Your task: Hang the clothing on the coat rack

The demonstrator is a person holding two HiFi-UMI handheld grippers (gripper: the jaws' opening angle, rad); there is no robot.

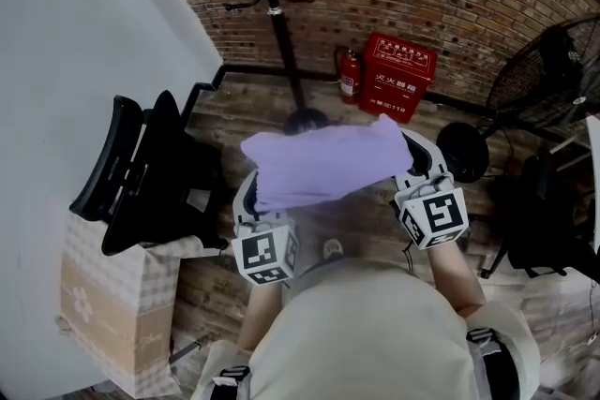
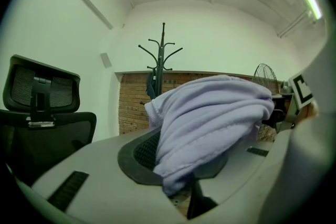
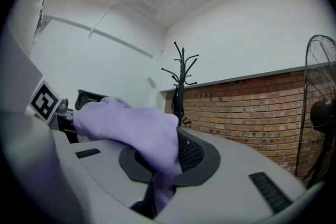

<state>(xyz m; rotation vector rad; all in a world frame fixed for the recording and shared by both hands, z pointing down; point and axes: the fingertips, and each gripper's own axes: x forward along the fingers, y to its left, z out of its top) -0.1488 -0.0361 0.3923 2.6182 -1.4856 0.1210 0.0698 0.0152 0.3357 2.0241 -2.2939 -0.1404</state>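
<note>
Two grippers clamp the purple sweater (image 1: 323, 166), held spread at the frame's centre: left gripper (image 2: 181, 191) on one end, right gripper (image 3: 157, 194) on the other. The coat rack (image 1: 279, 23) stands at upper centre-left; probably best to raise the fabric high, hooking a prong before releasing.

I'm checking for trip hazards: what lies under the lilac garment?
Wooden floor shows around the lilac garment, and the coat rack's round base peeks out beyond it. The floor directly beneath is covered.
</note>
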